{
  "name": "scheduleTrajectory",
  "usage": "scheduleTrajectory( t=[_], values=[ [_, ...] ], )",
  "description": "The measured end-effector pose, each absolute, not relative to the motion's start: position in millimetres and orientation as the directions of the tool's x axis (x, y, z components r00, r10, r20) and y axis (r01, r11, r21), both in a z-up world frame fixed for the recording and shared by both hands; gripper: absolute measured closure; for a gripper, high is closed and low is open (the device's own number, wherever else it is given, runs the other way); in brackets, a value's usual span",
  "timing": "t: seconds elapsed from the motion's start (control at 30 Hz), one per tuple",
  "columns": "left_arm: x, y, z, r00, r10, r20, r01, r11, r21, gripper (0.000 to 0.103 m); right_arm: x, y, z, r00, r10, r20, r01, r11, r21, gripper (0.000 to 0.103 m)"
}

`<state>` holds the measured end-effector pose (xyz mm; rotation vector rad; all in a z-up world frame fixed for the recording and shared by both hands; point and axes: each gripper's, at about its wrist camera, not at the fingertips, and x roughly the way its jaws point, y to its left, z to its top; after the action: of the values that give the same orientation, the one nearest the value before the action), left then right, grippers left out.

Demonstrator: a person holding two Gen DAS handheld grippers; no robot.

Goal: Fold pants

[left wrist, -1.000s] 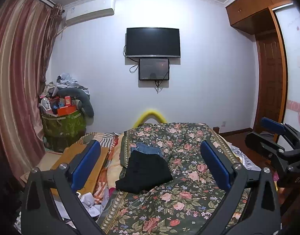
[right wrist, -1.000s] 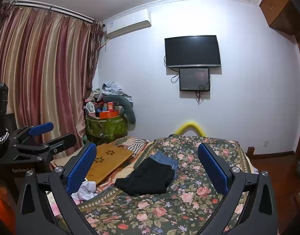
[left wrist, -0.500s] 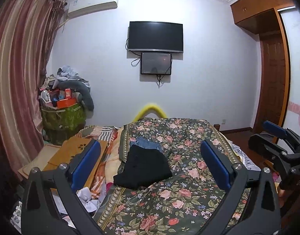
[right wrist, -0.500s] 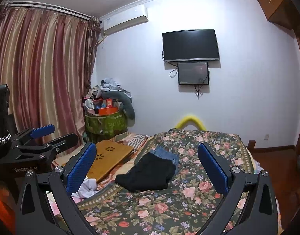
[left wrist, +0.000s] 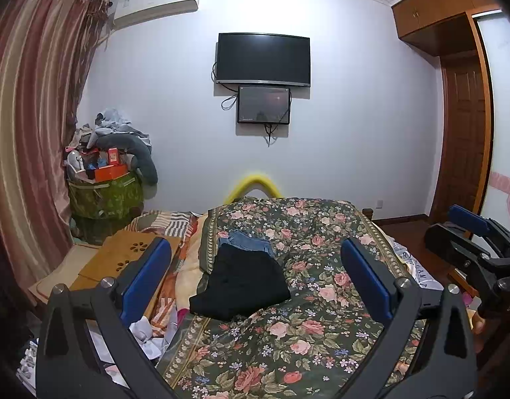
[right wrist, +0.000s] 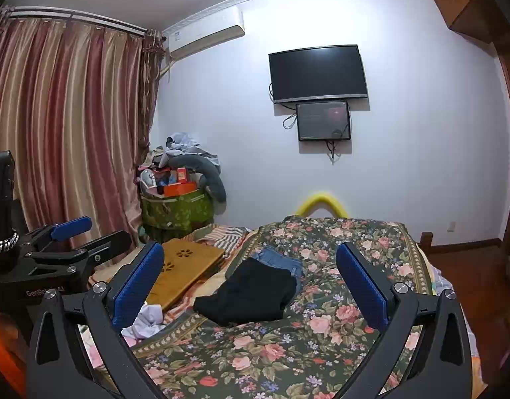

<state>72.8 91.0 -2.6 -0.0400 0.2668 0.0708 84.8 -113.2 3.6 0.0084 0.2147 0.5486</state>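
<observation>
"GenRobot" lettering is read on the left gripper [right wrist: 72,242], both it and the right gripper [right wrist: 251,281] are held wide and empty, and folded black pants [left wrist: 243,282] are seen overlapping jeans [left wrist: 246,241] on the floral bedspread [left wrist: 321,232], beside a wooden board [right wrist: 185,266].

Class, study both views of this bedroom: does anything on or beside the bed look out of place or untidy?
Yes. The black pants lie crumpled, overlapping the jeans on the floral bedspread. A wooden lap desk lies tilted beside it, near crumpled white cloth.
</observation>
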Motion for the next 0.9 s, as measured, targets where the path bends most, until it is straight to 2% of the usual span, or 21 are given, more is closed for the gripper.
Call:
scheduleTrajectory(
  t=[0.9],
  values=[
    [64.3,83.9,4.4,0.967,0.020,-0.255,-0.030,0.999,-0.038,0.000,78.5,-117.2,7.6,0.841,0.506,-0.193,-0.505,0.861,0.058,0.000]
  ],
)
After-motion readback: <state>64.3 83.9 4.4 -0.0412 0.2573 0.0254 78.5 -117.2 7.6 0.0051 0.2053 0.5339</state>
